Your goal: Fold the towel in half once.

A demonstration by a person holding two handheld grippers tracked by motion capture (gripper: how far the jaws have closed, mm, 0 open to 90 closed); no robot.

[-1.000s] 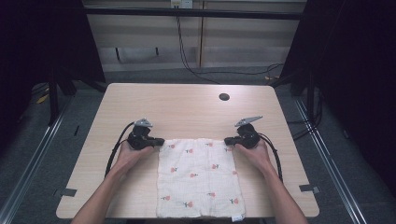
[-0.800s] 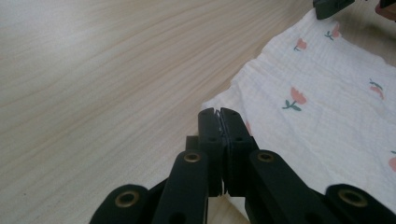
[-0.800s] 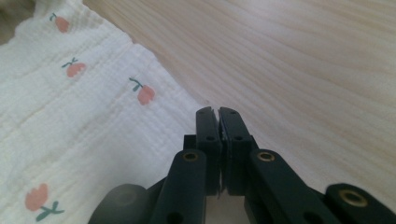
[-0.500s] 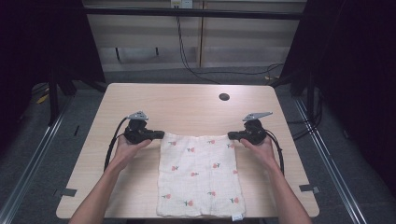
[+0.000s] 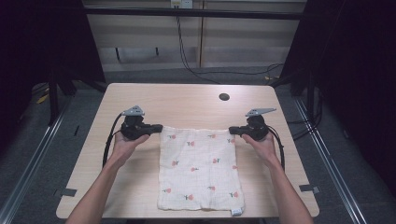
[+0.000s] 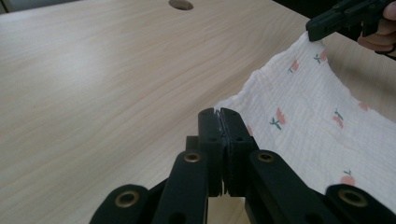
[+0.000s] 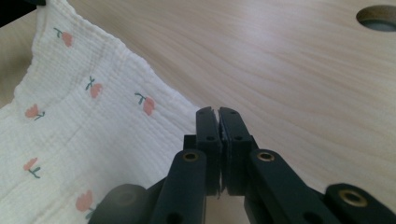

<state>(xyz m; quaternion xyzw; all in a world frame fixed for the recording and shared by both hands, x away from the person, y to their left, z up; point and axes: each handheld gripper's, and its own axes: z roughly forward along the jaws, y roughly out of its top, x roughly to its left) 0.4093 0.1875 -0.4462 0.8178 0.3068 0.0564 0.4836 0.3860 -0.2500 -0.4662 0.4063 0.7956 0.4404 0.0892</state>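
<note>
The pale wooden rectangular table [image 5: 140,100] carries a white square muslin cloth printed with small pink flowers [image 5: 198,170], which lies from the centre toward 6 o'clock, its near edge close to the table's front rim and its two far corners lifted off the wood. A round cable hole [image 5: 224,97] sits well apart at about 1 o'clock. The left gripper [image 5: 159,127], at roughly 9 o'clock of the cloth's far edge, has its black jaws pressed together on the far-left corner; the left gripper view shows fabric pinched between the pads. The right gripper [image 5: 232,131], at about 3 o'clock, is likewise clamped on the far-right corner. The step in hand looks like raising the far edge, stretched between both grips, probably to fold or lift the cloth. The next move would call for both hands travelling evenly and keeping the edge taut so neither corner slips free.
</note>
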